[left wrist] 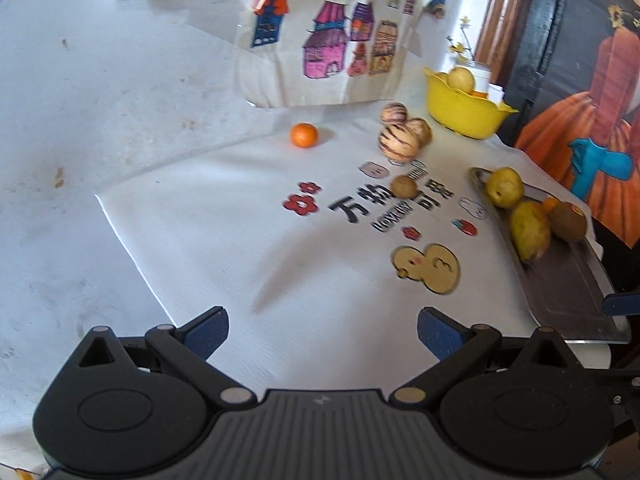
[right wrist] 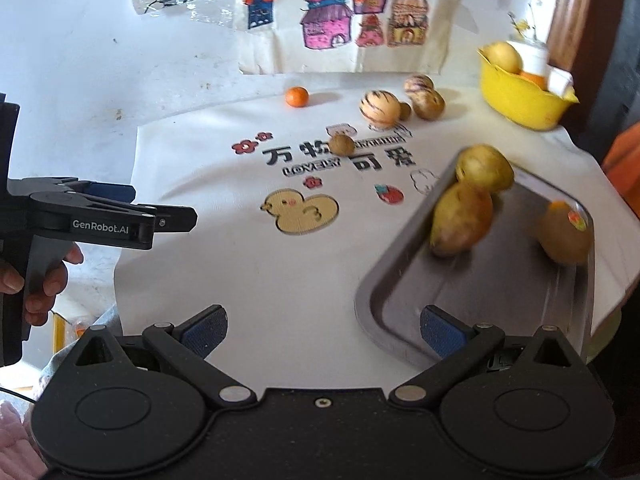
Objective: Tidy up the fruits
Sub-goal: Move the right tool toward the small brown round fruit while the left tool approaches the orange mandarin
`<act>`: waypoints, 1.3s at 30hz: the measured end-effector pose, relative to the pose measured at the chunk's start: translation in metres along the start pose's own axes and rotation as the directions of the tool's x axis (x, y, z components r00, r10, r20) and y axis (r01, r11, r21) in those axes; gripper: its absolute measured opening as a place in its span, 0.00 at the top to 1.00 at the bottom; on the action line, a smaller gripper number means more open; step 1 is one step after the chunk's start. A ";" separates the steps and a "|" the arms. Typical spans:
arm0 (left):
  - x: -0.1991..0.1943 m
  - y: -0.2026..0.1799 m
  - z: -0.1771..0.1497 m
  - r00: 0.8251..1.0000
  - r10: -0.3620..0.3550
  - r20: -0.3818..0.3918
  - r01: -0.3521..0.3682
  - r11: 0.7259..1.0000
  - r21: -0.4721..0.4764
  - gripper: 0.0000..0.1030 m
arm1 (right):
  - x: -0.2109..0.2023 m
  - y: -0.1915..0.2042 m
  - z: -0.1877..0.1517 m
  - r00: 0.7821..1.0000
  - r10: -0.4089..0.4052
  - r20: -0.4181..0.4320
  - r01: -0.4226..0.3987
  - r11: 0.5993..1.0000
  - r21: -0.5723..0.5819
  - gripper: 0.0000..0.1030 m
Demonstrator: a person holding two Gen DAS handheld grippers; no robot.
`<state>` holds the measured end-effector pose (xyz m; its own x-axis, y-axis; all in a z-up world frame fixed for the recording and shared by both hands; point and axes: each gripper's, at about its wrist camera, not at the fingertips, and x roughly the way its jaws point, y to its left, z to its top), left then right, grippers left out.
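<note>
A metal tray (right wrist: pixel 472 304) at the right holds two yellow pears (right wrist: pixel 462 220) and a kiwi (right wrist: pixel 566 234); it also shows in the left wrist view (left wrist: pixel 568 284). On the printed cloth lie a small orange (left wrist: pixel 303 135), three striped melons (left wrist: pixel 398 142) and a small kiwi (left wrist: pixel 404 187). A yellow bowl (left wrist: pixel 464 110) at the back right holds a pear and an orange. My left gripper (left wrist: pixel 322 334) is open and empty above the cloth. My right gripper (right wrist: pixel 322 332) is open and empty over the tray's near corner.
A white cloth with a duck print (right wrist: pixel 300 212) covers the table. A standing bag with house drawings (left wrist: pixel 332 36) is at the back. The left gripper's body (right wrist: pixel 96 216) shows at the left of the right wrist view.
</note>
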<state>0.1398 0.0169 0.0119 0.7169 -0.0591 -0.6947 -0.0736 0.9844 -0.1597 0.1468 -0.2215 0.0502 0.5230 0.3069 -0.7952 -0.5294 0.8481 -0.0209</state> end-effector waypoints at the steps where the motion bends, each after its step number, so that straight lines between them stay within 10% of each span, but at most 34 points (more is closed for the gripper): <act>1: 0.001 0.002 0.002 1.000 0.005 0.001 -0.005 1.000 -0.002 0.00 | 0.001 0.000 0.003 1.000 0.001 0.001 -0.001 1.000 -0.009 0.01; 20: 0.036 0.026 0.056 0.995 0.091 0.050 -0.091 0.996 -0.008 0.00 | 0.042 -0.018 0.056 0.992 0.022 0.127 -0.007 0.993 -0.114 0.01; 39: 0.123 0.013 0.123 0.990 -0.001 0.140 -0.022 0.986 0.164 0.00 | 0.112 -0.019 0.091 0.970 0.105 0.221 -0.056 0.975 -0.216 0.05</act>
<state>0.3123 0.0425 0.0103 0.8068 -0.0368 -0.5897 0.0258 0.9993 -0.0270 0.2762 -0.1644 0.0170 0.5995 0.4820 -0.6389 -0.6895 0.7164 -0.1066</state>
